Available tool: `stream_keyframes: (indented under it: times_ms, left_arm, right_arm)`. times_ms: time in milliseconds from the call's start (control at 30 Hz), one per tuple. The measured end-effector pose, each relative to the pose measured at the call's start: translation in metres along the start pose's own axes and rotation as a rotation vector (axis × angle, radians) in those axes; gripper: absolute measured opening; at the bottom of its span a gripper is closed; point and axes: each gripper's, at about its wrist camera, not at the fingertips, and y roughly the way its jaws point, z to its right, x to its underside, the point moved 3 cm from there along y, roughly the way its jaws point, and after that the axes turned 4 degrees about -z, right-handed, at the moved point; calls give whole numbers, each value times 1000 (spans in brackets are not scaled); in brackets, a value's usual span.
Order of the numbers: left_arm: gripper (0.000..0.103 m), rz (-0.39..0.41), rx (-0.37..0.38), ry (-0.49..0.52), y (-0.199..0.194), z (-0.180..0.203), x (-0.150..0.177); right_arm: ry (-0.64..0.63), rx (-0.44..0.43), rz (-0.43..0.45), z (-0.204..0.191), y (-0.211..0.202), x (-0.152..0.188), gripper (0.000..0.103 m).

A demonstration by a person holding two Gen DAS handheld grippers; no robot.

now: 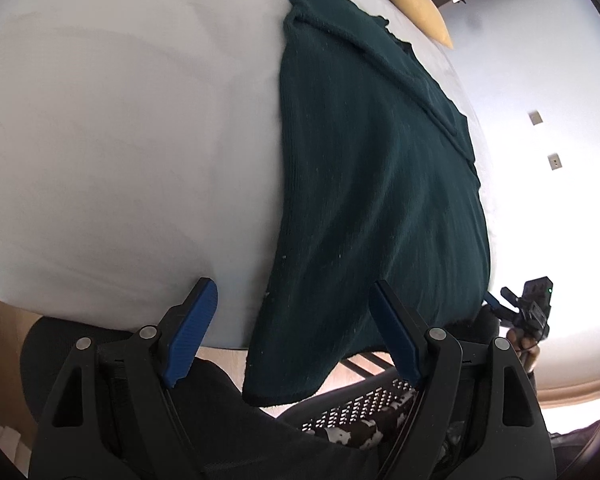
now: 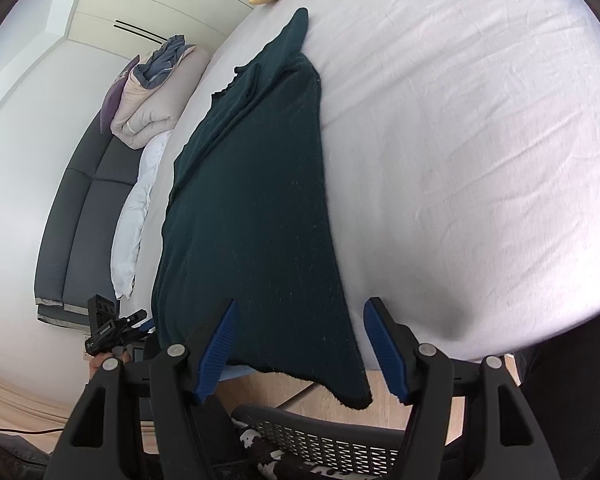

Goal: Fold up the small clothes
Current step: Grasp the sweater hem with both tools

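Bed [image 1: 120,140] under me, covered in a pale, lightly creased sheet [image 2: 480,140]. On it lies the dark green knit garment [image 1: 372,184], spread long from near the far end toward me, its near hem hanging over the bed's edge. A yellow pillow [image 1: 412,0] rests at the far end, just beyond the garment's tip. In my right view, a folded beige duvet [image 2: 156,92] and a white pillow [image 2: 136,216] sit along the headboard side, beside the garment.
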Motion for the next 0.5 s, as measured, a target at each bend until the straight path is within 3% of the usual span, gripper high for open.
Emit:
stream_keyframes:
  times_ms: [133, 200, 367, 500]
  left_arm:
    - [73, -30, 31, 5, 7, -3, -6]
    - [65, -46, 22, 4, 12, -5, -12]
    - [32, -89, 2, -7, 14, -14, -12]
    - [32, -128, 7, -2, 19, -13, -13]
  right_arm:
    - [8, -7, -15, 0, 2, 5, 67]
    - [15, -10, -26, 2, 2, 6, 67]
    - [32, -10, -48, 7, 1, 14, 67]
    - [50, 3, -85, 13, 1, 20, 66]
